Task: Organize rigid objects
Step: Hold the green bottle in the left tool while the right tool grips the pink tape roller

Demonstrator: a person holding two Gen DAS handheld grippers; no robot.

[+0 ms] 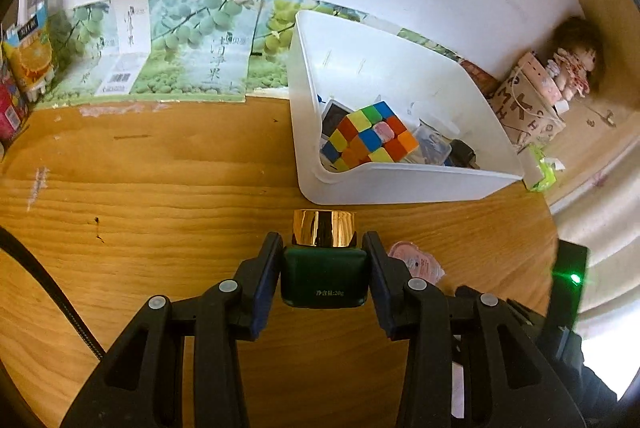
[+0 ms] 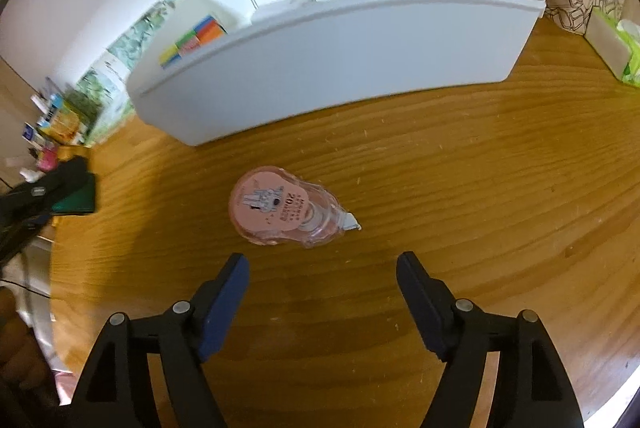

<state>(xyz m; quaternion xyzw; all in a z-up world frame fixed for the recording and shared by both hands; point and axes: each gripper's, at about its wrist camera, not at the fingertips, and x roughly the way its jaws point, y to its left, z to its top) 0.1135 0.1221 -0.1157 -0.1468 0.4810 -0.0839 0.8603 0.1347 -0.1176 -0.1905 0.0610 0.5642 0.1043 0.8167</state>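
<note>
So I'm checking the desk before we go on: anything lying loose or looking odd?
One thing: the pink correction tape lies flat on the wooden table, outside the white bin, ahead of the open right gripper. The green jar is clamped in the left gripper. Nothing looks spilled or broken.

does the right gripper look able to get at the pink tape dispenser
Probably yes: the right gripper is open, and the tape dispenser lies flat on bare table just ahead, nothing between them.
</note>
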